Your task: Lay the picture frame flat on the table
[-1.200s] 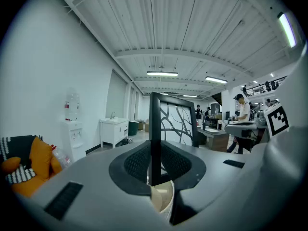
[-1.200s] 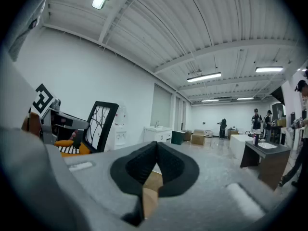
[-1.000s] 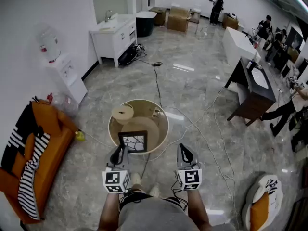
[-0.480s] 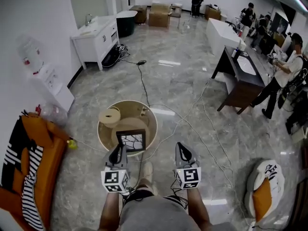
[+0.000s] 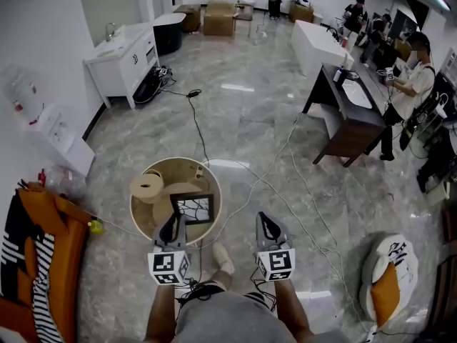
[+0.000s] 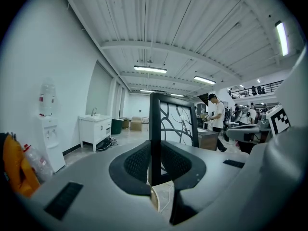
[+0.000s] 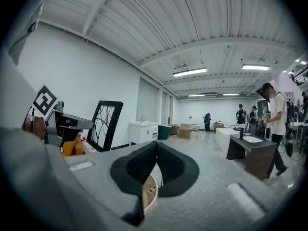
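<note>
Head cam steeply down on table [image 5: 137, 216]; gripper cams level, both w/ picture frame [image 6: 173, 124]

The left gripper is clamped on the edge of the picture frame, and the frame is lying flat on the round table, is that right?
Not quite. The left gripper is clamped on the picture frame's edge, but the frame is not lying flat: it stands upright between the jaws, over the round table. The left gripper view shows this.

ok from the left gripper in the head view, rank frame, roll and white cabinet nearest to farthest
1. frame, clamped in the left gripper
2. roll, on the table, left side
3. white cabinet, far off, upper left
</note>
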`<act>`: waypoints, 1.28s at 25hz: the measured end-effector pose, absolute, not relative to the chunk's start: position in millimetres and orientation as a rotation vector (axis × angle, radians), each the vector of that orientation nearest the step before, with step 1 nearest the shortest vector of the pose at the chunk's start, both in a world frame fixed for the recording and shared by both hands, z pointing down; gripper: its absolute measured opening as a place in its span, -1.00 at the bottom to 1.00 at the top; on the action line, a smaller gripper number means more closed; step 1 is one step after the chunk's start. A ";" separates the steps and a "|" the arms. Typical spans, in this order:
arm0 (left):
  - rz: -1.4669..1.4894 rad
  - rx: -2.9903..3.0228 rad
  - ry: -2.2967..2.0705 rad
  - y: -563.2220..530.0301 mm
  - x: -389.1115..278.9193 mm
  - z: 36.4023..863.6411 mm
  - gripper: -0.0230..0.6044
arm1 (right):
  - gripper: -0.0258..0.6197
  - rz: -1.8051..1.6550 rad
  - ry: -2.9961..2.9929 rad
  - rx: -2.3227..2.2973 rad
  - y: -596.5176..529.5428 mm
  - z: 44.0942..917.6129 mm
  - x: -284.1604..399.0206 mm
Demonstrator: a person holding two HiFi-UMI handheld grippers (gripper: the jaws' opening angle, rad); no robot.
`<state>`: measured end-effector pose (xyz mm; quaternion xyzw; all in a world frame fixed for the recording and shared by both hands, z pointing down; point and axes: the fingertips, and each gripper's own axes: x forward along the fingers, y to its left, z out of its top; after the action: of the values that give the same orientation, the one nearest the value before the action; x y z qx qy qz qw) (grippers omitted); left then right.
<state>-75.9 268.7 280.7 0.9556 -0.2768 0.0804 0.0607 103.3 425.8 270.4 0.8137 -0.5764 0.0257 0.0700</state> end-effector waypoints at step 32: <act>0.295 2.698 -1.113 37.0 38.7 308.5 -0.68 | -0.92 0.156 -1.991 2.185 141.0 288.8 239.7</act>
<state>38.7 37.0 308.5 0.9148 -0.3774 0.1001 0.1036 239.7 141.0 288.8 0.7350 -0.6699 0.0524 0.0908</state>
